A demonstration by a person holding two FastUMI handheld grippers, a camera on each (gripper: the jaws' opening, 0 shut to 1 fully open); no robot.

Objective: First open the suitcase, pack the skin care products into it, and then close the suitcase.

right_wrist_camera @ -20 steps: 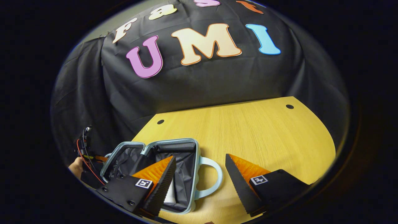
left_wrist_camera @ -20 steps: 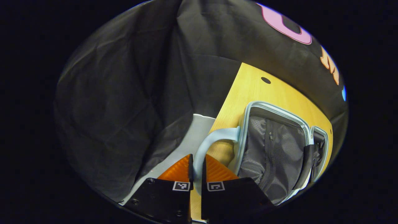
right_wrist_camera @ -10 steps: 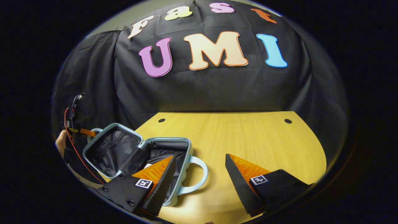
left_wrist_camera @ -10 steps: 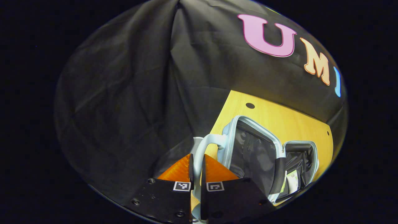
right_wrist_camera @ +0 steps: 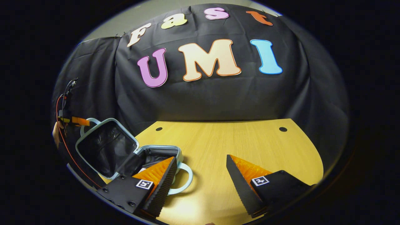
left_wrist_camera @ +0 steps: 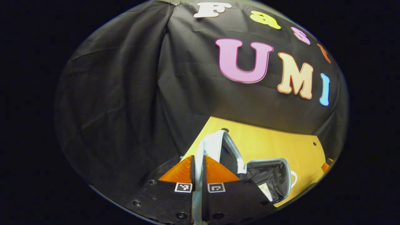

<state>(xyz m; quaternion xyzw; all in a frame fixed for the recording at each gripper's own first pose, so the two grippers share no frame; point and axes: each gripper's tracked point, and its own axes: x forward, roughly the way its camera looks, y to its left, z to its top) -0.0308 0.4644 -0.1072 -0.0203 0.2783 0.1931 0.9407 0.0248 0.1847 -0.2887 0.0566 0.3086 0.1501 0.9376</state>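
While your left gripper (left_wrist_camera: pixel 197 162) pinches the lid handle (left_wrist_camera: pixel 198 156), both fingers pressing it, the suitcase (right_wrist_camera: pixel 125 153) sits at the table's (right_wrist_camera: pixel 237 143) left end, lid (right_wrist_camera: pixel 106 147) raised and tilted. Your right gripper (right_wrist_camera: pixel 200 175) hangs spread apart over bare wood, beside the base handle (right_wrist_camera: pixel 184 178).

Ahead of the right gripper (right_wrist_camera: pixel 200 184), whose fingers are spread wide, bare table (right_wrist_camera: pixel 237 143) is left free up to the cloth wall. To its left the way is blocked by the suitcase (right_wrist_camera: pixel 147 156) and its raised lid (right_wrist_camera: pixel 106 147).
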